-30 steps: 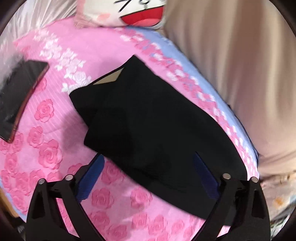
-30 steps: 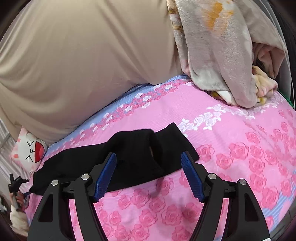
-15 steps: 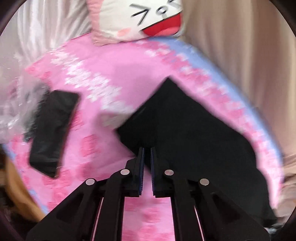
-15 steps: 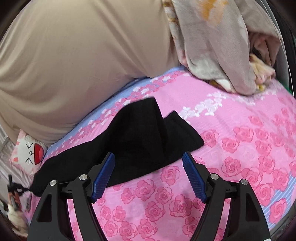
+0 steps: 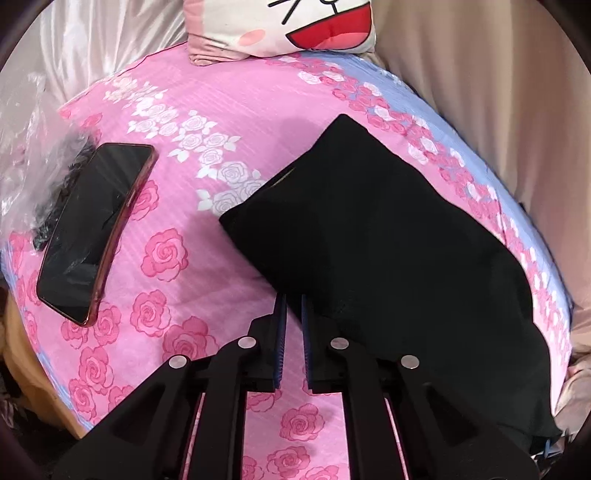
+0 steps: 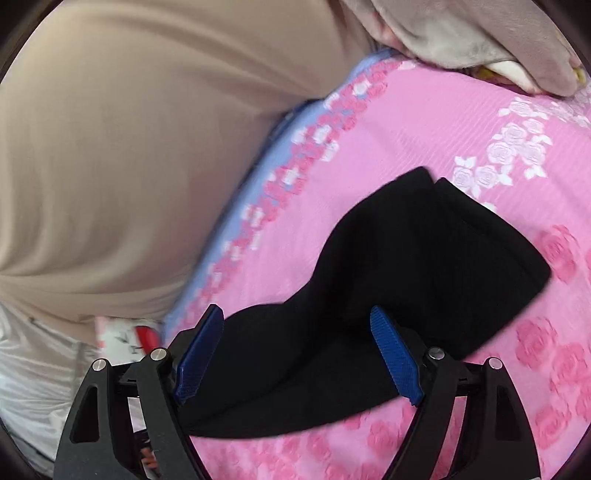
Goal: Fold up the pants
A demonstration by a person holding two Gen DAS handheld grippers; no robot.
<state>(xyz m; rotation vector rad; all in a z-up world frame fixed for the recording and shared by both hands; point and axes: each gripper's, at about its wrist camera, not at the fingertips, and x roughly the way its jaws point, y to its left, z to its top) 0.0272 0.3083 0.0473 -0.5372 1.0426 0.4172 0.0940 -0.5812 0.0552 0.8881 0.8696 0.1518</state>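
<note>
Left wrist view: we see the black pants (image 5: pixel 388 240) lying folded on a pink rose-print bedsheet (image 5: pixel 221 110), running from the middle of the bed toward the lower right. Our left gripper (image 5: pixel 291 306) has its blue pads drawn nearly together right at the near edge of the pants; a thin gap remains between them, and we cannot tell whether any cloth is pinched there. A phone (image 5: pixel 92 229) in a red case lies well to the left, beside a clear plastic bag (image 5: pixel 26 166). A cartoon-face pillow (image 5: pixel 288 26) sits at the far end, and a beige cover (image 5: pixel 498 110) rises along the right side.

In the right wrist view, the picture is blurred. Our right gripper (image 6: pixel 295 354) hangs over the pants (image 6: pixel 424 258) with its jaws apart; they have just been closing, and black cloth shows between the pads without either one pressing on it. A grey blanket (image 6: pixel 480 33) is heaped at the top right.
</note>
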